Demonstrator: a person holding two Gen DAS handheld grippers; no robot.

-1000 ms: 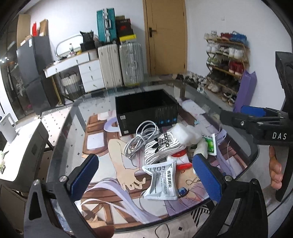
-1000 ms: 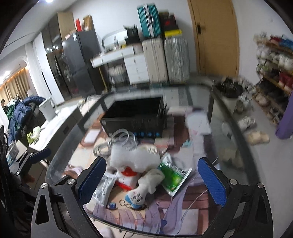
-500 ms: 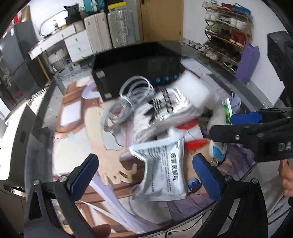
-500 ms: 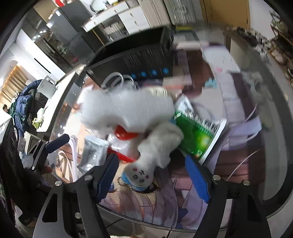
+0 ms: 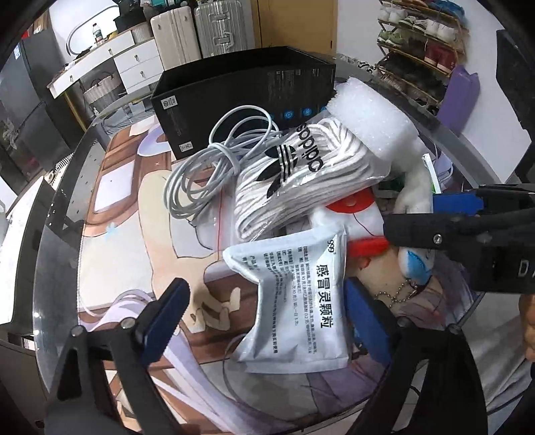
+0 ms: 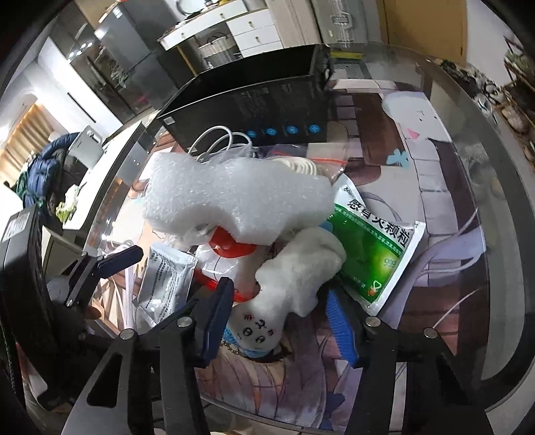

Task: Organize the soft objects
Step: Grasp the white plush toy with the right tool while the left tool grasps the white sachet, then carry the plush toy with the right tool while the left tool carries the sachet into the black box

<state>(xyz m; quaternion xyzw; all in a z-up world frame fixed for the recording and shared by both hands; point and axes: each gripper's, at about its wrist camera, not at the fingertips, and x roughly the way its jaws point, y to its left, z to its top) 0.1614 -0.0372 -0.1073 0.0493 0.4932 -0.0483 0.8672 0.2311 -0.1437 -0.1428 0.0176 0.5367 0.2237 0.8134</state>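
A pile of soft things lies on the glass table in front of an open black box (image 5: 247,90). A white medicine pouch (image 5: 301,301) lies between the pads of my open left gripper (image 5: 267,318). Behind it are a bagged white rope (image 5: 294,180), a white cable coil (image 5: 214,164) and a white foam piece (image 5: 371,120). In the right wrist view my open right gripper (image 6: 281,321) straddles a white plush toy (image 6: 287,291). The foam piece (image 6: 230,200), a green pouch (image 6: 374,244) and the black box (image 6: 260,103) lie beyond it. The right gripper also shows in the left wrist view (image 5: 468,217).
A red and white item (image 6: 230,251) lies under the foam. The table's curved glass edge (image 5: 57,217) runs close on the left. Suitcases (image 5: 197,26), a white dresser and a shoe rack (image 5: 421,40) stand beyond the table.
Both grippers have dropped low and moved forward into the pile. The left now brackets the white pouch, the right brackets the plush toy. The right gripper's pads have come closer together.
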